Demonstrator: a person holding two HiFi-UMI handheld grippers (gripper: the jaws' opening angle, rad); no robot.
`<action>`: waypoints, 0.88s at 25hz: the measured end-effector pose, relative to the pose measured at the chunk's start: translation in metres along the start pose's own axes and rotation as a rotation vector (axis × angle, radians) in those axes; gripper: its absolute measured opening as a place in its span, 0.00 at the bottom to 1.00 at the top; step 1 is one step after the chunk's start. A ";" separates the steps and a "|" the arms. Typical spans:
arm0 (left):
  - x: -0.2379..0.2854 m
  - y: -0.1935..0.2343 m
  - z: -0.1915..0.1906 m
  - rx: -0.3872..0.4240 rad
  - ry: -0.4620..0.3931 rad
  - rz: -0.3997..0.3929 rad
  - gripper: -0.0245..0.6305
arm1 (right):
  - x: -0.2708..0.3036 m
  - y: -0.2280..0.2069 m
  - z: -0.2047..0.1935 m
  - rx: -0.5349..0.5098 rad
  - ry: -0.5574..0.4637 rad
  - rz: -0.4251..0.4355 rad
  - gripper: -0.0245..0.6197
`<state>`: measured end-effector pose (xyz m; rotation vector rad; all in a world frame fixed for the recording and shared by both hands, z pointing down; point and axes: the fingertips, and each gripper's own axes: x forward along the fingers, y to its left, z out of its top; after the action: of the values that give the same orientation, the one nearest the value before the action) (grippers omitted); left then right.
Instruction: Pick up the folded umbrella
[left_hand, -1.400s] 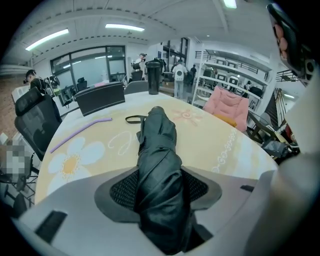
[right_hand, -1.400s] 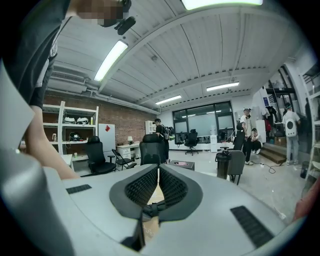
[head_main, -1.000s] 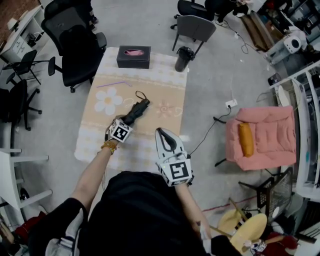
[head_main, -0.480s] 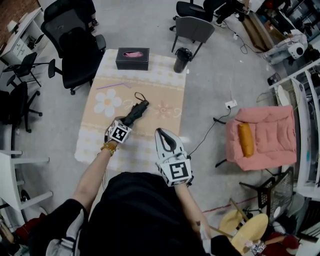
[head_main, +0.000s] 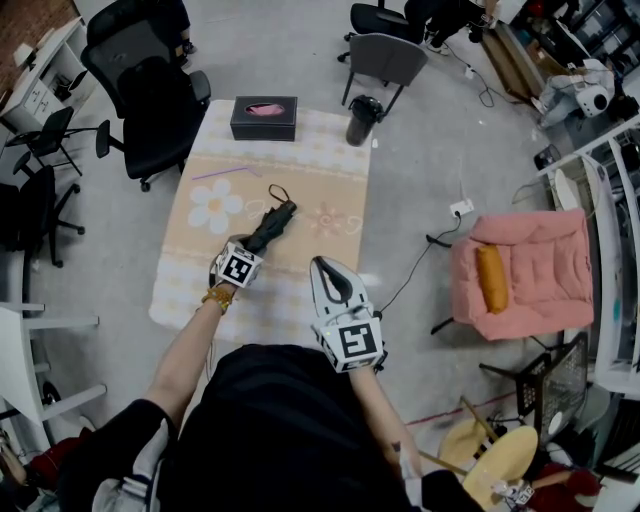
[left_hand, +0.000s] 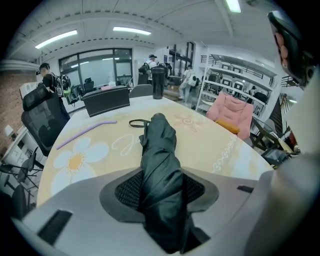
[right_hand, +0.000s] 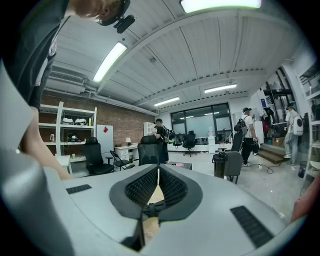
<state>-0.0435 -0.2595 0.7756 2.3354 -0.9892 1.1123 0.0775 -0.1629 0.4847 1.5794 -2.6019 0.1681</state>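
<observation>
The black folded umbrella (head_main: 274, 222) lies slanted on the flower-patterned table (head_main: 330, 180), its strap loop at the far end. My left gripper (head_main: 251, 243) reaches steeply down over its near end. In the left gripper view the umbrella (left_hand: 159, 160) runs straight through the jaws, which are closing, and both mesh pads sit against its fabric. The umbrella still rests on the tabletop. My right gripper (head_main: 326, 266) hovers level over the table's near right edge. Its jaws (right_hand: 158, 172) are shut and hold nothing.
A black tissue box (head_main: 265, 116) and a dark flask (head_main: 360, 120) stand at the table's far end, with a purple straw (head_main: 222, 171) on the left. Black office chairs (head_main: 150, 90) are on the left, a grey chair (head_main: 385, 55) is beyond, and a pink armchair (head_main: 520, 275) is on the right.
Both hands and the umbrella keep their places in the head view. Only the picture shifts slightly.
</observation>
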 end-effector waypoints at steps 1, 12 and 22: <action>0.000 0.000 -0.001 -0.004 -0.001 -0.001 0.33 | 0.000 0.000 0.000 0.000 -0.001 0.001 0.07; -0.004 -0.002 -0.010 -0.026 0.016 0.005 0.33 | 0.002 0.000 -0.005 0.004 0.005 0.004 0.06; -0.009 0.000 -0.006 -0.024 -0.002 0.020 0.33 | 0.003 0.001 -0.005 -0.001 0.006 0.005 0.06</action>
<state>-0.0500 -0.2521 0.7725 2.3131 -1.0227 1.0995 0.0755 -0.1645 0.4903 1.5694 -2.6015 0.1715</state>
